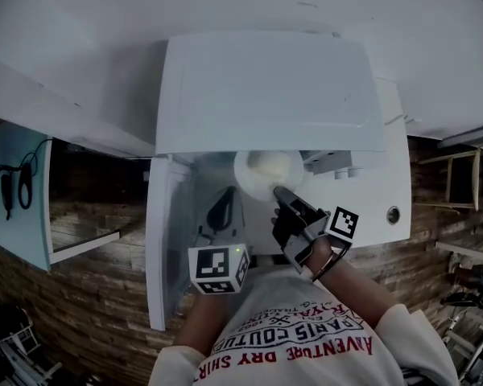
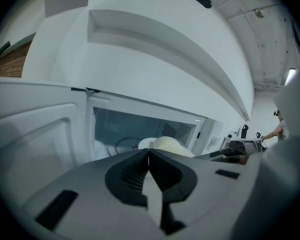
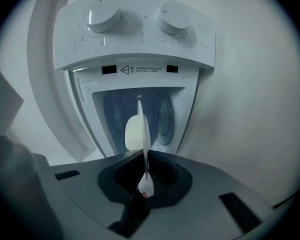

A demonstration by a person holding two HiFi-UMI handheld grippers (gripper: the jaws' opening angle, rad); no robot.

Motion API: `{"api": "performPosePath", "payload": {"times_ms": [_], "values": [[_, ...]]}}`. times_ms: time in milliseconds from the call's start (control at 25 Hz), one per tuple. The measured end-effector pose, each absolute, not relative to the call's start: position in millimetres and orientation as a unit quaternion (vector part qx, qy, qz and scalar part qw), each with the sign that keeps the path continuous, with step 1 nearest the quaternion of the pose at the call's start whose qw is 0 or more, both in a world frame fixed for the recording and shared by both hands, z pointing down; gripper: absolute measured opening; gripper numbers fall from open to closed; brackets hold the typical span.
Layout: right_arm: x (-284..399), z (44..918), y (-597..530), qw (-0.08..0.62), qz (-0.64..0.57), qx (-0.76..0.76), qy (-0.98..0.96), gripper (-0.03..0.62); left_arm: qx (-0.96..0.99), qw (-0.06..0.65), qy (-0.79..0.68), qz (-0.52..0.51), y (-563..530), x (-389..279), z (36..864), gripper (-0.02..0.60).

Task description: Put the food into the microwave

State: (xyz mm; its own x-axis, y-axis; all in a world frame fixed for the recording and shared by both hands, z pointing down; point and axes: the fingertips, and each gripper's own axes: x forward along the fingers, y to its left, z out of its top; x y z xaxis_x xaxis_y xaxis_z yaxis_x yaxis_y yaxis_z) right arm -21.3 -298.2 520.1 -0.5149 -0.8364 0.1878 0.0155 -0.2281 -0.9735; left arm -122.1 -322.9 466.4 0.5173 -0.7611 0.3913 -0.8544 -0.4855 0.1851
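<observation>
A white plate carrying a pale mound of food hovers at the mouth of the white microwave. My right gripper is shut on the plate's near rim. In the right gripper view the plate shows edge-on, with the food on its left face and the open cavity behind. The right gripper pinches the rim between its pads. My left gripper is lower left of the plate, shut and empty. Its view looks over the food into the cavity.
The microwave door stands swung open at the left, also seen as the door in the left gripper view. Two control knobs sit on the panel beside the cavity. The microwave rests on a white counter over a wooden floor.
</observation>
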Motion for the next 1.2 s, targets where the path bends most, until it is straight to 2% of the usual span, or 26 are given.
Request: {"api": "performPosePath", "payload": {"times_ms": [520, 840, 1200], "values": [[-20, 554, -350, 0.325, -0.658, -0.416, 0.537, 0.023, 0.855, 0.189, -0.463, 0.138, -337, -132, 493, 0.006], [-23, 570, -378, 0.326, -0.651, -0.432, 0.533, 0.023, 0.842, 0.237, -0.465, 0.137, -335, -137, 512, 0.006], [-22, 584, -393, 0.323, -0.633, -0.468, 0.525, 0.026, 0.849, 0.229, -0.453, 0.147, -331, -135, 514, 0.006]]}}
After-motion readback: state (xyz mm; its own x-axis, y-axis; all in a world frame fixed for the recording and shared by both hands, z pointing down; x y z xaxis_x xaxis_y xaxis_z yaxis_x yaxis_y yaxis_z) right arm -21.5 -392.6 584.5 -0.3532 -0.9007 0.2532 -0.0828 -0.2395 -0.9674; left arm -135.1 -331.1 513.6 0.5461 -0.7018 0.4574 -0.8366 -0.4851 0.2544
